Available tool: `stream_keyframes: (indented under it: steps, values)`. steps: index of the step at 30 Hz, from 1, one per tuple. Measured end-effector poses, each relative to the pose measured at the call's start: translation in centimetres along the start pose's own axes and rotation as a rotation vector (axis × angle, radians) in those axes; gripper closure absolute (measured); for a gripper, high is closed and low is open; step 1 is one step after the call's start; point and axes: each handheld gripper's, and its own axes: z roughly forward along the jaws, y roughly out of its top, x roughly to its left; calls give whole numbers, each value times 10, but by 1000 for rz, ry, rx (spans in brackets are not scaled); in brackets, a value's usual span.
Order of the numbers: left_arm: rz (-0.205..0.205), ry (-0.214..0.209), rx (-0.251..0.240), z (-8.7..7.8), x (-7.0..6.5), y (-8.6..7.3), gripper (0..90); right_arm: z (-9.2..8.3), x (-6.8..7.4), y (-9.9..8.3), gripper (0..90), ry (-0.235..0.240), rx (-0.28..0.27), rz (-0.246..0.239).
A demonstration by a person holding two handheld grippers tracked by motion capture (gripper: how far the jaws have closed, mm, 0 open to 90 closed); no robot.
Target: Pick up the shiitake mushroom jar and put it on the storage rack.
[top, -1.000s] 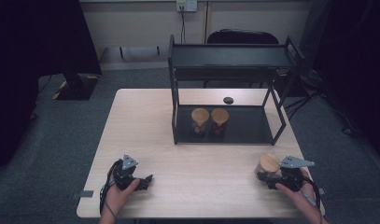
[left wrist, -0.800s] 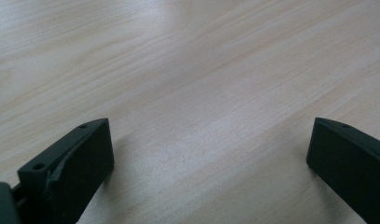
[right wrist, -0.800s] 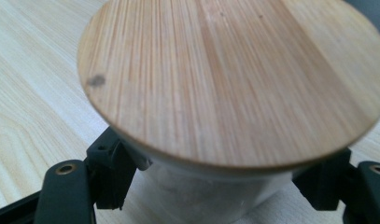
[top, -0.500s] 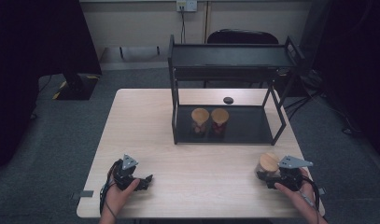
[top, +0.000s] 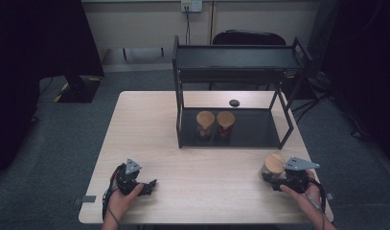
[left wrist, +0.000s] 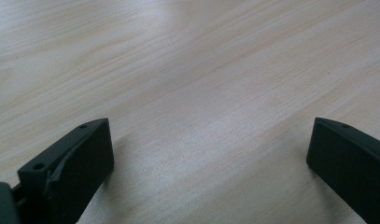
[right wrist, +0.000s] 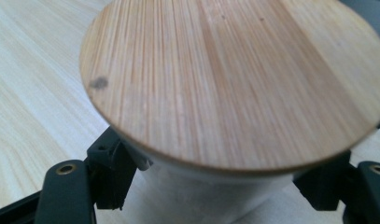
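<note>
Right gripper (top: 273, 178) is clamped on a jar (top: 272, 165) with a bamboo lid (right wrist: 234, 79), standing on the table (top: 207, 163) near its front right corner. Left gripper (top: 147, 186) rests at the front left, jaws wide apart, nothing between them. Two more jars (top: 215, 124) sit on the black rack (top: 235, 60).

Two jars (top: 215, 123) stand in the rack (top: 235, 57) (mid-table (top: 149, 120)).
</note>
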Motion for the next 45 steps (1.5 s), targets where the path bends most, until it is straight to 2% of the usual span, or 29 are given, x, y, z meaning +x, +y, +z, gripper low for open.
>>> stream_keyframes:
  steps: [6,14,28,38,45]
  values:
    - [0,0,0,0,0,0,2,1,-3,10,255,-1,-13,0]
    - [0,0,0,0,0,0,2,7,-6,23,255,-6,-3,-15]
    - [0,0,0,0,0,0,2,24,-3,46,255,8,3,-53]
    - [0,0,0,0,0,0,1,38,-3,59,255,-2,-6,-46]
    - [0,0,0,0,0,0,2,45,-3,69,255,-11,0,-60]
